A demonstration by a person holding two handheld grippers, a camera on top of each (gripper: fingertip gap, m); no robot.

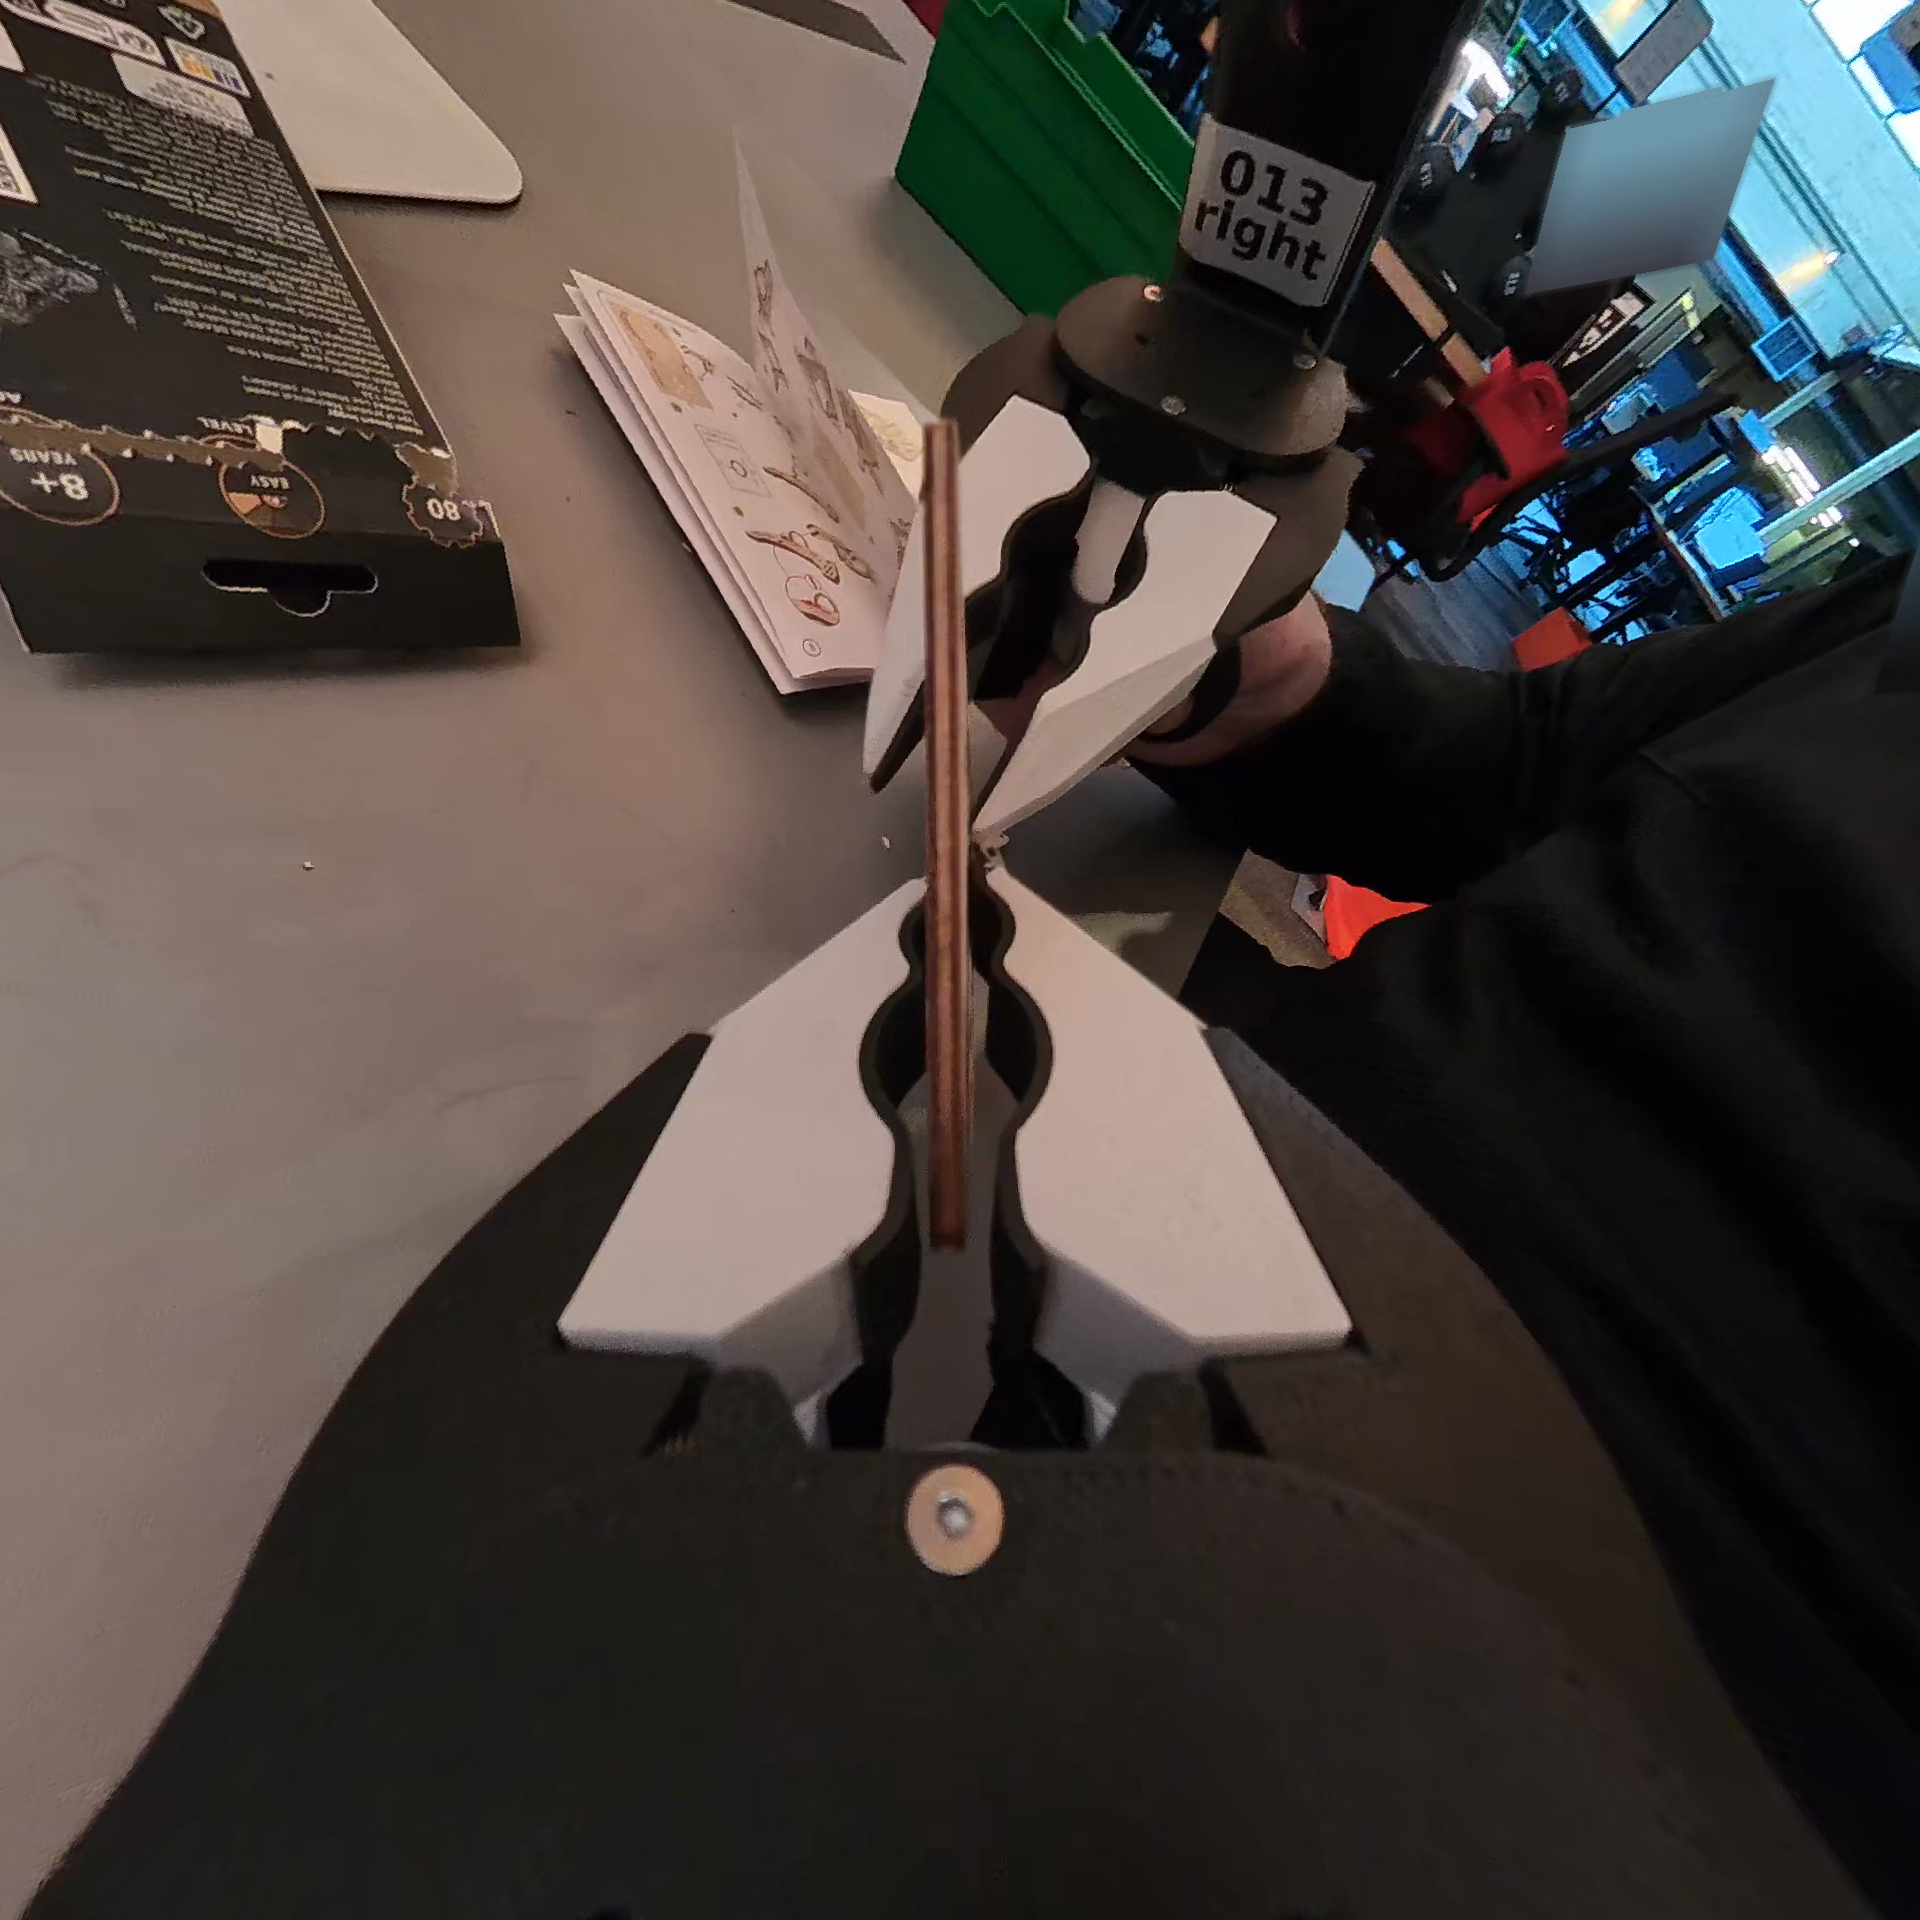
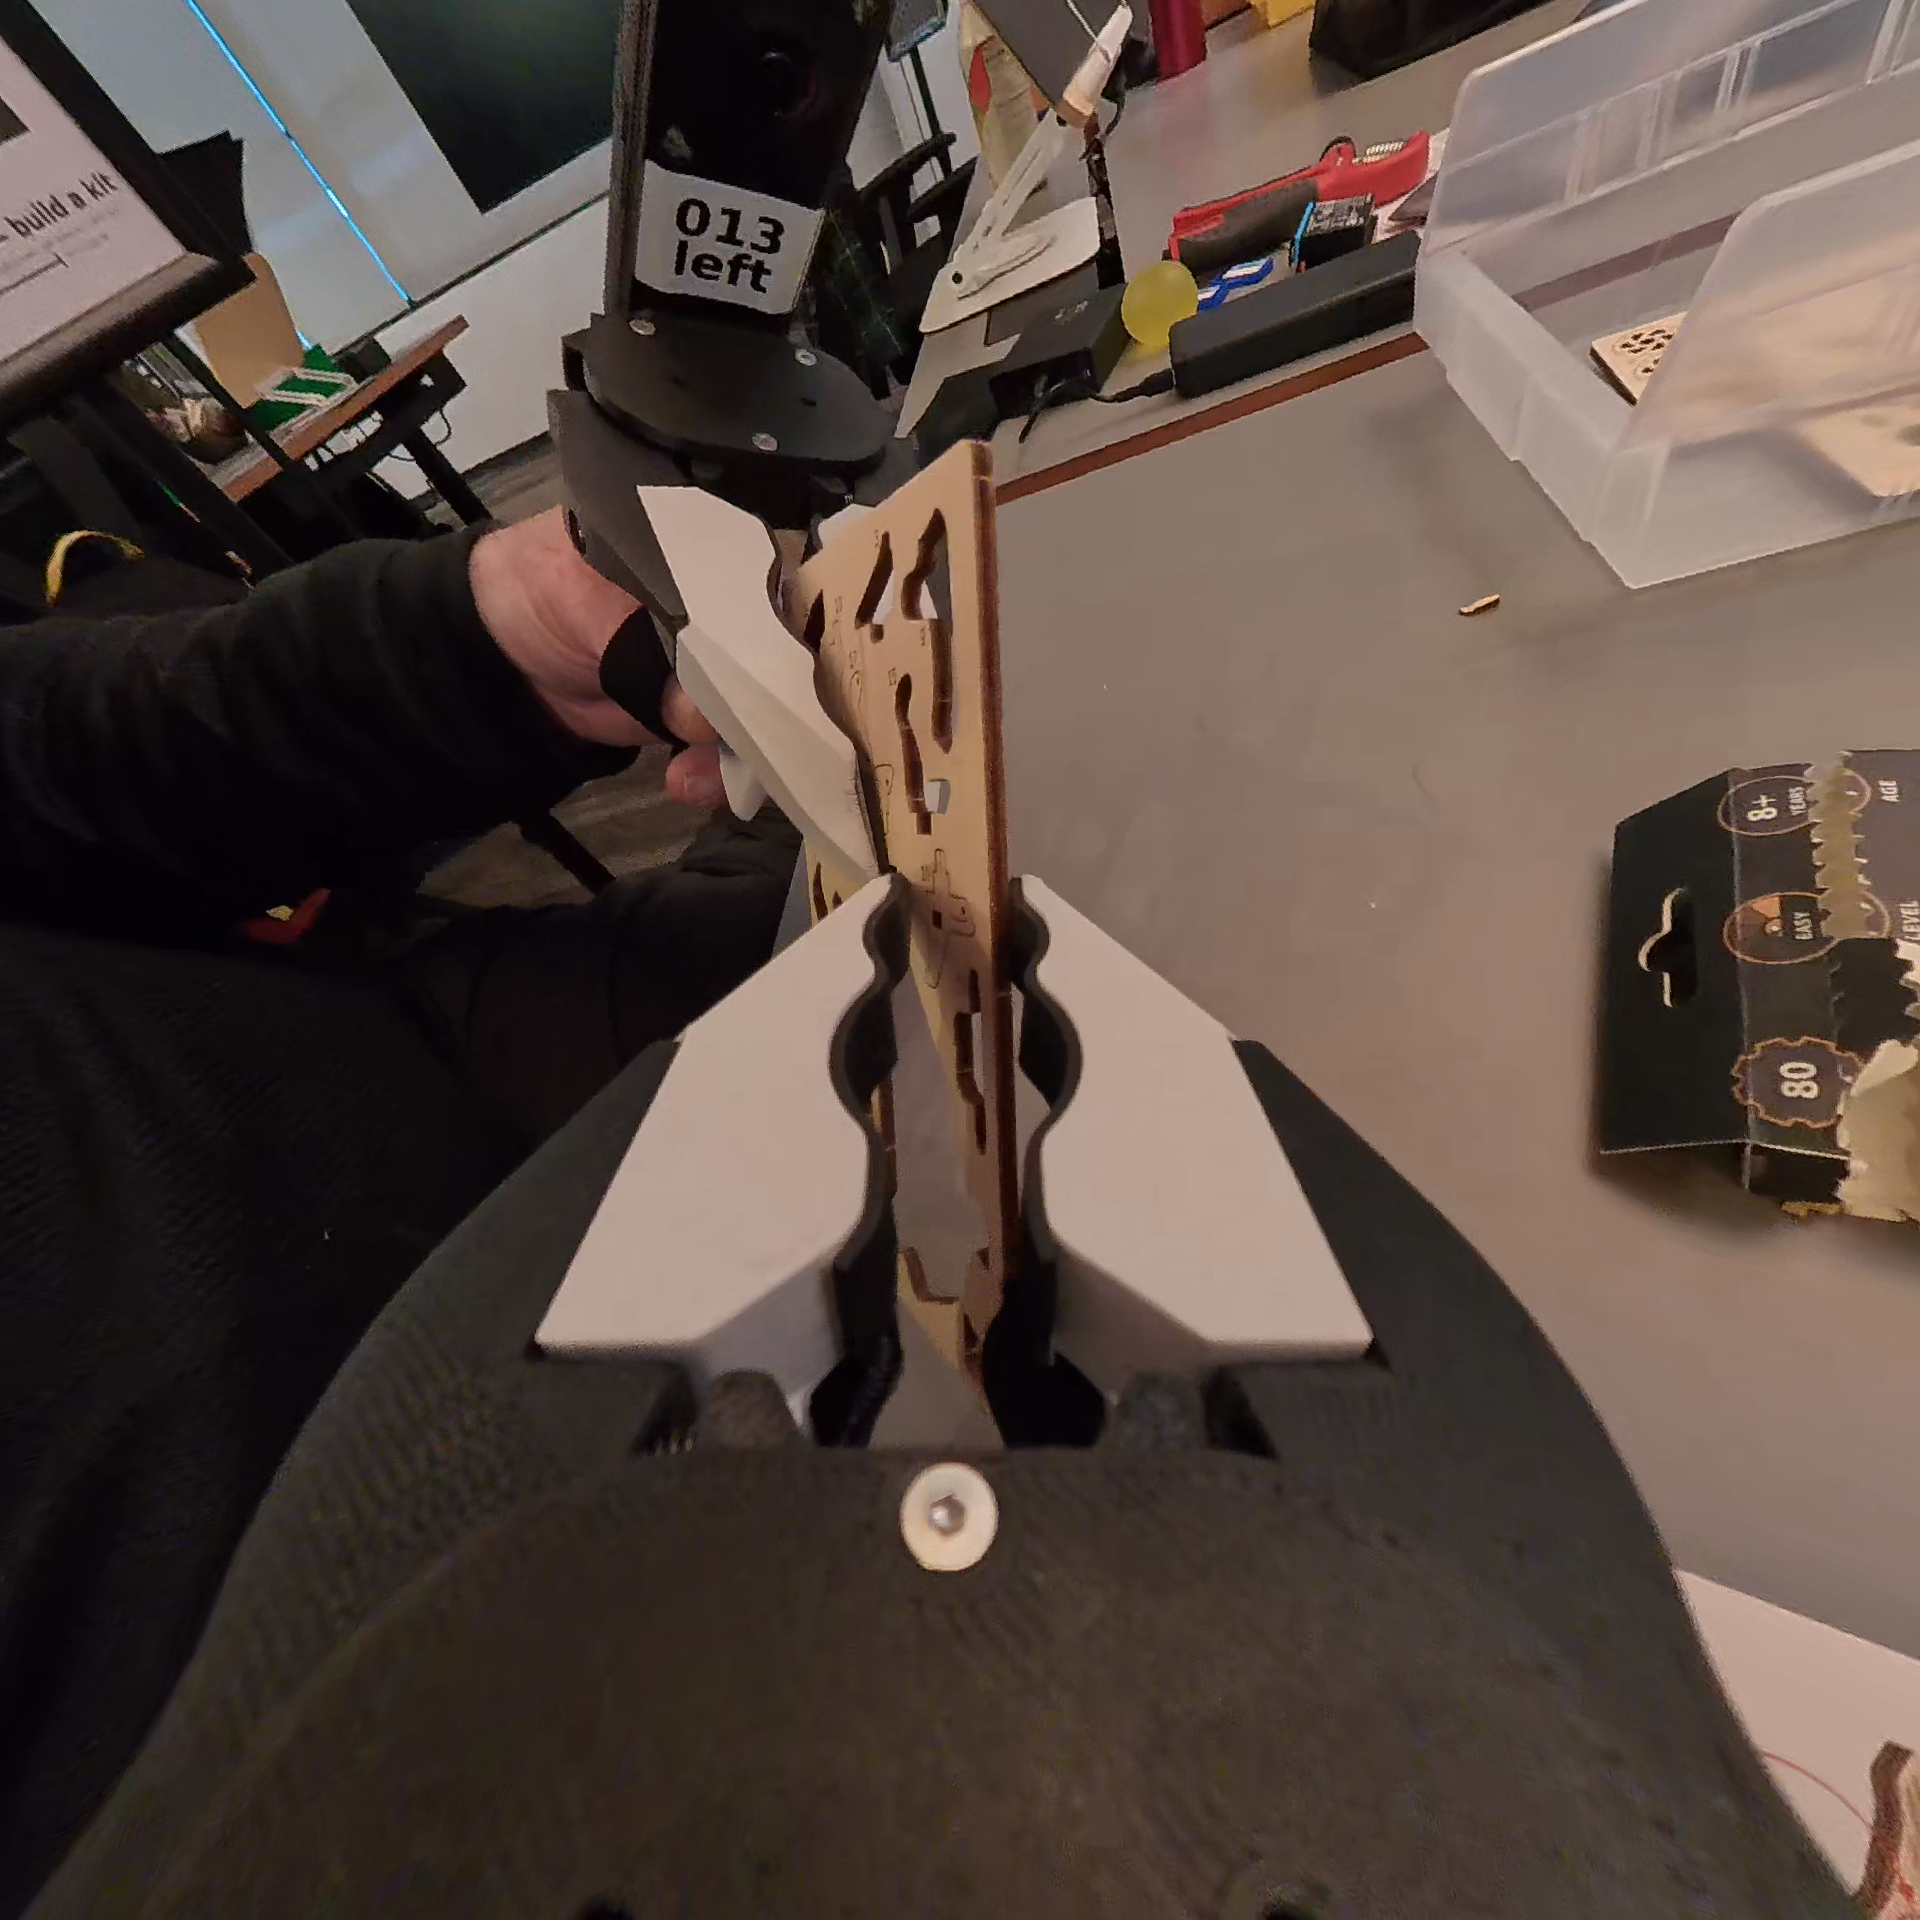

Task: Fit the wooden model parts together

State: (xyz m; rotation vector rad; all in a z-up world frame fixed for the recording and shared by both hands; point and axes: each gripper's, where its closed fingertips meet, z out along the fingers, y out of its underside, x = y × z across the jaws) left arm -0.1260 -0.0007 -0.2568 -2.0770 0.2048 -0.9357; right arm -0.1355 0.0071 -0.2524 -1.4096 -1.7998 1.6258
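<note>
A thin wooden laser-cut sheet (image 2: 951, 727) with several cut-out holes stands on edge above the grey table (image 1: 312, 935). In the left wrist view it shows edge-on (image 1: 943, 675). My left gripper (image 1: 961, 894) is shut on its lower part. One of its white fingers (image 2: 748, 675) shows in the right wrist view; the other is hidden behind the sheet. My right gripper (image 2: 956, 888) is open with the sheet between its jaws, lying against the right finger. From the left wrist view the right gripper (image 1: 935, 800) straddles the sheet just beyond my left fingertips.
A torn black box (image 1: 239, 416) (image 2: 1766, 987) and an open instruction booklet (image 1: 748, 468) lie on the table. A green bin (image 1: 1039, 156) stands at the back, a clear plastic bin (image 2: 1662, 312) far right. A wood chip (image 2: 1477, 605) lies loose. Black sleeves (image 1: 1558, 779) (image 2: 260, 707) flank the grippers. Both grippers' tips are close together, under 4 cm apart.
</note>
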